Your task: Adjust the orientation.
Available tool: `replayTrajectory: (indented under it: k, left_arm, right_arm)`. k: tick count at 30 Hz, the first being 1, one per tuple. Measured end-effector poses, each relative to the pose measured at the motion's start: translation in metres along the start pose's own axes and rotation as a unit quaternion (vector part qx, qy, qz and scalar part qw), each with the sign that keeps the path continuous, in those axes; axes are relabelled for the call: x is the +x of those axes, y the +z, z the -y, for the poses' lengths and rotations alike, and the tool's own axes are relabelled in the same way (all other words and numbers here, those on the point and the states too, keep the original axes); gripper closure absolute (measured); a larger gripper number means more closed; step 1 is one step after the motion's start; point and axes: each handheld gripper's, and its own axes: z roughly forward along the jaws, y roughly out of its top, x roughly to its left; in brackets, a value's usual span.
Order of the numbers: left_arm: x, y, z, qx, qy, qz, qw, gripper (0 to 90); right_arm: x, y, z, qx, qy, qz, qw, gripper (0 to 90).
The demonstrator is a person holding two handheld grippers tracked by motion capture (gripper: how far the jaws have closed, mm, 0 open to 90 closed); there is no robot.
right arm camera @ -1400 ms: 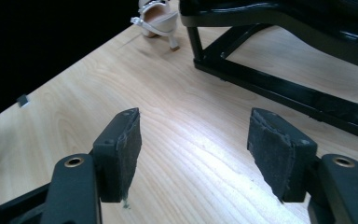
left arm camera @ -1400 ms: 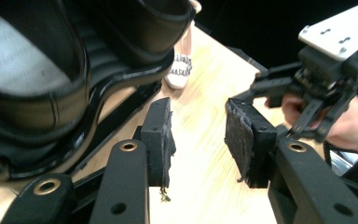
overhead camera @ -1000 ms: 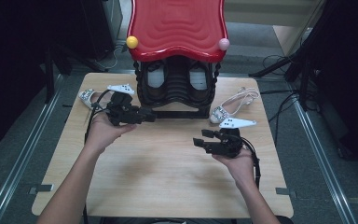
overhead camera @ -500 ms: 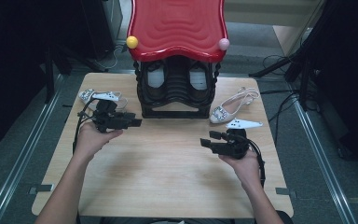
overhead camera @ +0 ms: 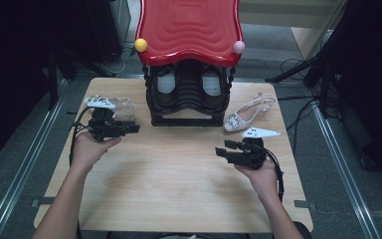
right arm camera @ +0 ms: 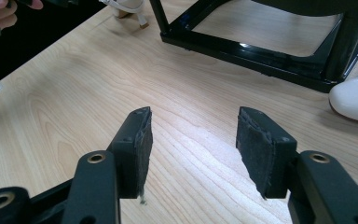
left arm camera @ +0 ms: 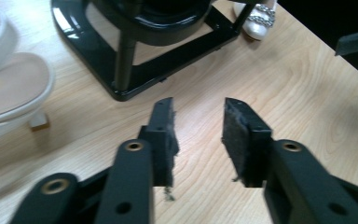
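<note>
Since earlier frame: your left gripper (overhead camera: 132, 128) has slid left and down, now just beside left white sandal (overhead camera: 110, 103) at table's (overhead camera: 179, 199) left edge; jaws just been closing, still apart, nothing between. Your right gripper (overhead camera: 222, 148) barely shifted, jaws apart, empty, near right jewelled sandal (overhead camera: 246, 113). Black rack (overhead camera: 186, 117) unmoved. No readable writing.
</note>
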Motion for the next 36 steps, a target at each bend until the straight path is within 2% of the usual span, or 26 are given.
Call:
replayTrajectory:
  k: [2, 4, 8, 11, 13, 17, 24, 30, 33, 36]
  left_arm:
    - [0.005, -0.001, 0.001, -0.001, 0.000, -0.013, 0.9999, 77.4]
    - [0.011, -0.003, 0.002, -0.003, -0.007, -0.015, 0.9999, 84.1]
    - [0.024, -0.007, 0.001, -0.012, -0.021, -0.020, 0.9995, 89.6]
    - [0.035, -0.010, -0.001, -0.012, -0.033, -0.029, 0.9990, 90.0]
    - [0.040, -0.011, -0.002, -0.019, -0.044, -0.031, 0.9984, 90.0]
    - [0.049, -0.015, -0.009, -0.026, -0.053, -0.037, 0.9976, 90.0]
    - [0.062, -0.015, -0.038, -0.016, -0.045, -0.066, 0.9967, 90.0]
    - [0.076, 0.000, -0.052, -0.013, -0.050, -0.084, 0.9951, 90.0]
    - [0.084, 0.009, -0.050, 0.000, -0.062, -0.089, 0.9941, 90.0]
    - [0.089, 0.015, -0.044, -0.004, -0.073, -0.089, 0.9934, 90.0]
  right_arm:
    - [0.000, 0.000, 0.000, 0.001, 0.001, 0.003, 1.0000, 46.7]
    - [-0.001, 0.001, 0.001, 0.004, 0.000, 0.006, 1.0000, 46.7]
    - [-0.001, 0.001, 0.002, 0.006, 0.000, 0.011, 0.9999, 46.4]
    - [0.000, 0.000, 0.002, 0.008, 0.000, 0.015, 0.9999, 46.4]
    - [0.000, 0.000, 0.003, 0.009, -0.001, 0.018, 0.9998, 46.3]
    - [0.001, -0.003, 0.005, 0.007, 0.002, 0.024, 0.9997, 46.1]
    - [0.000, -0.006, 0.008, 0.007, 0.004, 0.031, 0.9995, 46.0]
    - [-0.001, -0.007, 0.011, 0.012, 0.008, 0.037, 0.9992, 45.5]
    - [0.000, -0.008, 0.012, 0.011, 0.012, 0.037, 0.9992, 45.5]
    - [0.000, -0.009, 0.013, 0.009, 0.011, 0.038, 0.9992, 45.3]
